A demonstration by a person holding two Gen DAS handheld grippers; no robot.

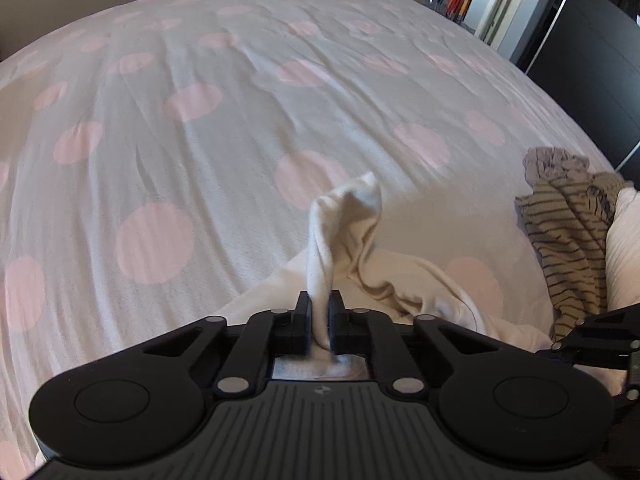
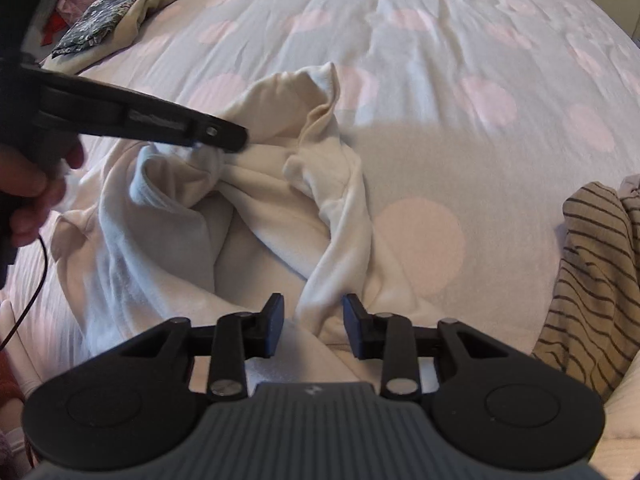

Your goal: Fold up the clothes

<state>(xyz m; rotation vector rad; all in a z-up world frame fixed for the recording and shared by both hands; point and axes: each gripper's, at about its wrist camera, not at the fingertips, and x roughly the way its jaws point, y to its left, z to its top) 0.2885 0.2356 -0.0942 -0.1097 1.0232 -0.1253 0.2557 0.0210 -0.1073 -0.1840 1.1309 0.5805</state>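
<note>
A crumpled cream-white garment [image 2: 248, 208] lies on the bed. My left gripper [image 1: 319, 320] is shut on a twisted fold of this white garment [image 1: 340, 232] and holds it raised; it also shows in the right wrist view [image 2: 216, 136], coming in from the left and pinching the cloth. My right gripper [image 2: 314, 324] is open, its fingers on either side of a hanging strip of the garment, without gripping it. Part of the right gripper shows at the right edge of the left wrist view [image 1: 600, 336].
The bed sheet [image 1: 200, 120] is pale with pink dots. A striped beige garment [image 2: 592, 280] lies at the right, also in the left wrist view [image 1: 568, 232]. More clothes, one dark patterned [image 2: 104, 16], lie at the far left. A dark wardrobe [image 1: 600, 60] stands beside the bed.
</note>
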